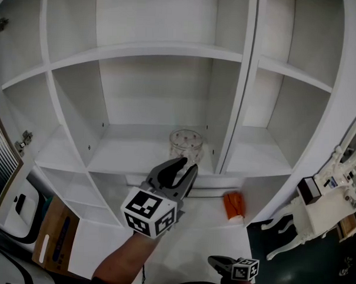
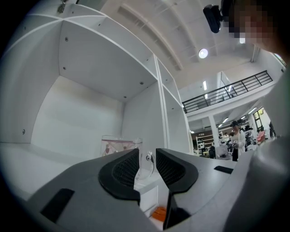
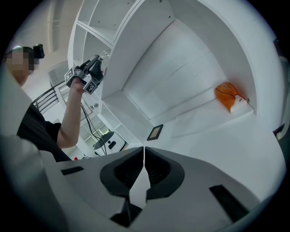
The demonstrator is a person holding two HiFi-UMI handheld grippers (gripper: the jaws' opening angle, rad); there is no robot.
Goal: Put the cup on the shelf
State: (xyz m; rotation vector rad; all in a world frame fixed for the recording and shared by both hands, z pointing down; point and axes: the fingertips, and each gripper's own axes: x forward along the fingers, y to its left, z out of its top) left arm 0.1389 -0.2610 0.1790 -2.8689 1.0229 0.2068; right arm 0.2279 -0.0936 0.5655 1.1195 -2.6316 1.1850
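A clear glass cup (image 1: 185, 146) with a pink pattern stands upright on the middle shelf (image 1: 124, 152) of a white shelving unit, near the right divider. My left gripper (image 1: 187, 164) hovers just in front of the cup. In the left gripper view the cup (image 2: 118, 146) sits beyond the jaws and its handle (image 2: 148, 162) shows through the narrow gap of the left gripper (image 2: 147, 156); the pads do not press on it. My right gripper (image 1: 220, 264) hangs low over the bottom surface, its jaws shut on nothing (image 3: 144, 152).
An orange object (image 1: 234, 204) lies at the right end of the lower surface, also in the right gripper view (image 3: 228, 95). A white ornate chair (image 1: 316, 209) stands to the right. A cardboard box (image 1: 53, 236) leans at the left. Vertical dividers (image 1: 235, 105) flank the cup's compartment.
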